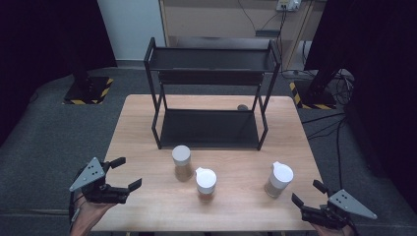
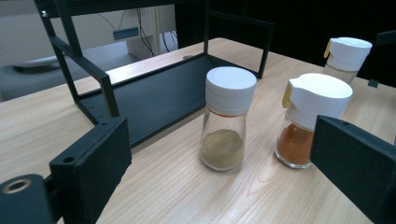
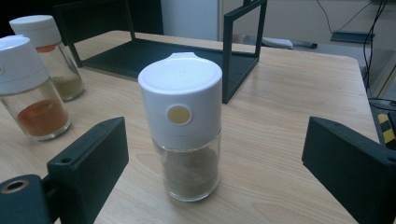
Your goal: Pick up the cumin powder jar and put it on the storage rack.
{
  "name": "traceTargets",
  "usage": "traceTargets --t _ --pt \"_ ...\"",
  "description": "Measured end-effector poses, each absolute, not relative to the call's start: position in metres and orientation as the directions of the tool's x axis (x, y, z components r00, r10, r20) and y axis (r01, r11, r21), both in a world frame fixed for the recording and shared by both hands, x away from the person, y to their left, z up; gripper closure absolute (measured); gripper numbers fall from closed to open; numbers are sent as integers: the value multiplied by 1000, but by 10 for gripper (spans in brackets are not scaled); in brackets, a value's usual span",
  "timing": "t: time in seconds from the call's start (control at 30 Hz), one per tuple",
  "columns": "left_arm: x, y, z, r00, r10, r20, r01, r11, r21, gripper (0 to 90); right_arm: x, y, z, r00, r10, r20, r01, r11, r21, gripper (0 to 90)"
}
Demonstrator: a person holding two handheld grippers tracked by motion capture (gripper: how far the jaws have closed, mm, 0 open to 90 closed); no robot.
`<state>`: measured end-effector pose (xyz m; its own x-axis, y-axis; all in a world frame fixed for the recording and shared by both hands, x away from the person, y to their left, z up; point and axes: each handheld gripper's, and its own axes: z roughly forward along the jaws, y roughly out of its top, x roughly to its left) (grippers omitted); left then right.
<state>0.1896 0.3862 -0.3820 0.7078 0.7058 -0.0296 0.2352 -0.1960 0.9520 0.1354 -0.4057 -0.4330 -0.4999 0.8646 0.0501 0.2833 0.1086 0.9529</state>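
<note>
Three glass spice jars with white caps stand upright on a wooden table (image 1: 147, 206) in front of a black two-tier metal rack (image 1: 210, 93). Seen from above, the left gripper (image 1: 129, 173) is held at the table's near left corner with its jaws spread wide and nothing between them; the right gripper (image 1: 308, 192) sits at the near right corner, likewise spread and empty. The jar of tan powder (image 1: 181, 162) stands closest to the rack's lower shelf, with the jar of orange-red spice (image 1: 205, 183) just beside it toward the person. The third jar (image 1: 279, 179), holding a pale brownish powder, stands well apart to the right; in the right gripper view it (image 3: 185, 126) stands ahead of the open jaws, untouched.
</note>
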Motion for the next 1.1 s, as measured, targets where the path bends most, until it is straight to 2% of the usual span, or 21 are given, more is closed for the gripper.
traceTargets --t 0.57,1.1 --pt "216 363 -367 740 672 -14 240 -245 939 48 136 -407 -434 -501 863 59 284 100 953 74" --pt "251 335 -363 770 636 -40 273 -273 922 48 136 -409 -434 -507 860 60 282 100 954 75"
